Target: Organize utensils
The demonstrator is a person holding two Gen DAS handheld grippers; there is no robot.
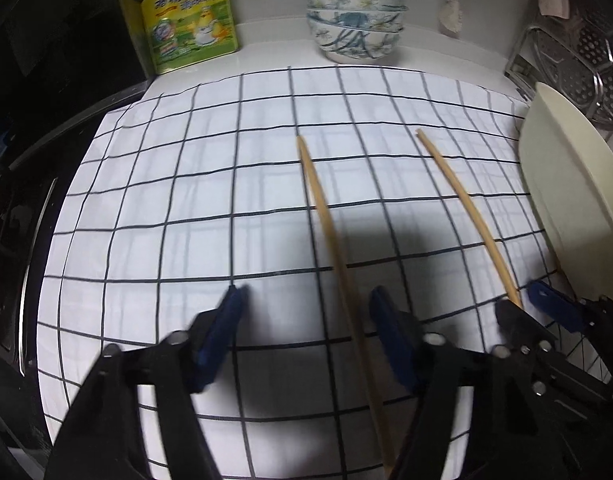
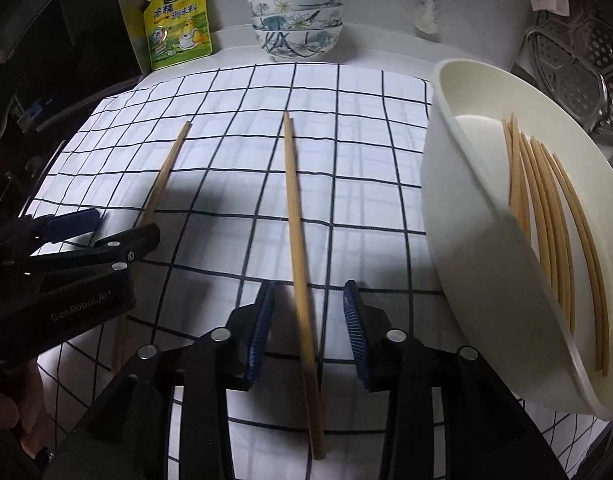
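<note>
My right claw (image 2: pixel 309 332) is open, its two blue pads standing on either side of a chopstick (image 2: pixel 300 256) that lies flat on the checked cloth (image 2: pixel 234 92). The stick runs straight away from me, along the same line as my fingers, its far tip pointing toward the stacked bowls (image 2: pixel 296 24) at the back and its near end passing under the claw. So it sits between the pads already, though I judge neither pad is touching it yet; closing would pinch it across its width, near the close end rather than the middle. My left claw (image 1: pixel 306 336) is open too, with the other chopstick (image 1: pixel 326 216) between its pads, a little nearer the right-hand pad. That stick also lies lengthwise away from me, leaning slightly left toward its far tip. The two sticks lie well apart and roughly parallel, each nearer its own claw. The cream tub (image 2: pixel 458 216) to my right leans tilted and already holds a bundle of chopsticks (image 2: pixel 546 216), also lying lengthwise; the right-hand stick is the nearer one to it.
</note>
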